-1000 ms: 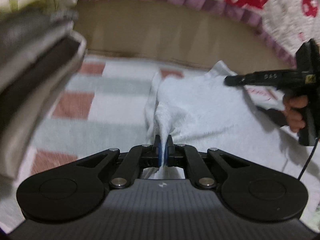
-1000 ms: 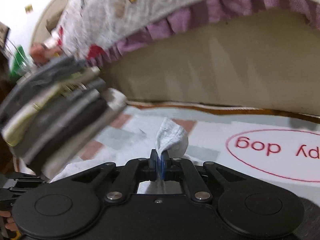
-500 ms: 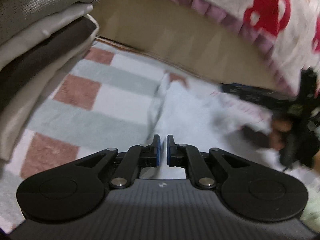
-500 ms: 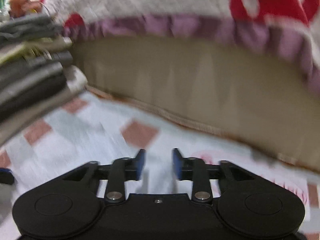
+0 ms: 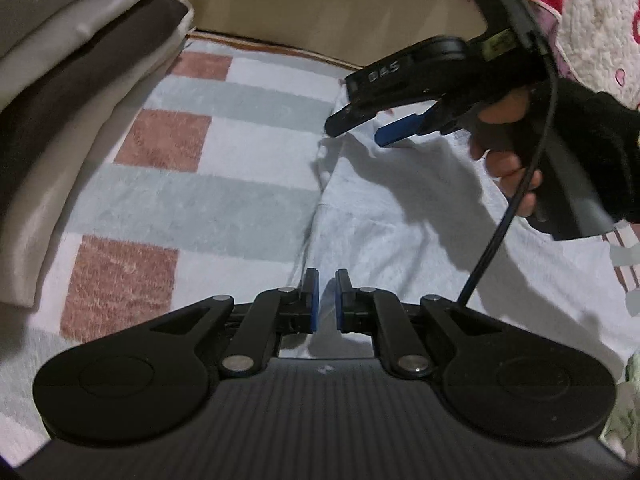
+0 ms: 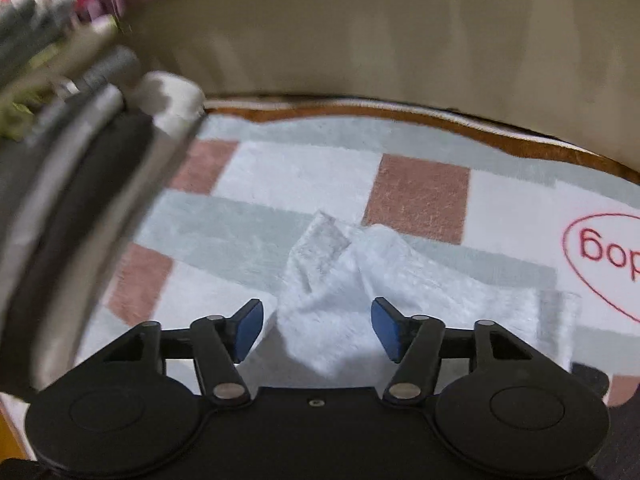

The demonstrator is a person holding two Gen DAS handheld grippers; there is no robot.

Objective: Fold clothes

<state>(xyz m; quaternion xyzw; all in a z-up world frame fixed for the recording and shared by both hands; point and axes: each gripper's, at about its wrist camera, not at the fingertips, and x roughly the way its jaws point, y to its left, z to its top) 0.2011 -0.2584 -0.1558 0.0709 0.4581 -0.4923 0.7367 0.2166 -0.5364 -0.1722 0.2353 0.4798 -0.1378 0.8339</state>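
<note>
A: Closest in, on the left gripper [image 5: 323, 300]: how wide?

B: Nearly together, only a thin slit between the blue pads. Nothing pinched there. Hovering over the near edge of the white garment [image 5: 400, 220].

A: And on the right gripper [image 6: 318, 326]?

B: Wide apart and opening further at this moment. A raised fold of the garment between the two pads, touched by neither. Gripped by a hand [image 5: 508, 152] in a dark sleeve, with a black cable [image 5: 492, 240] trailing down across the cloth.

A: Whereabouts for the garment itself?

B: Spread on the checked blanket [image 5: 200, 200] of white, grey and pink squares, creased along the middle, one corner tipped up at the far end.

A: Further out?

B: To the left, a stack of folded clothes [image 5: 60, 80] in grey, cream and dark brown, resting on the blanket's edge. To the right, seen from the right wrist, red lettering in a red oval [image 6: 600, 256] on the blanket. Behind everything, a plain beige panel [image 5: 320, 8], and above it a white quilt with red shapes [image 5: 592, 12].
</note>
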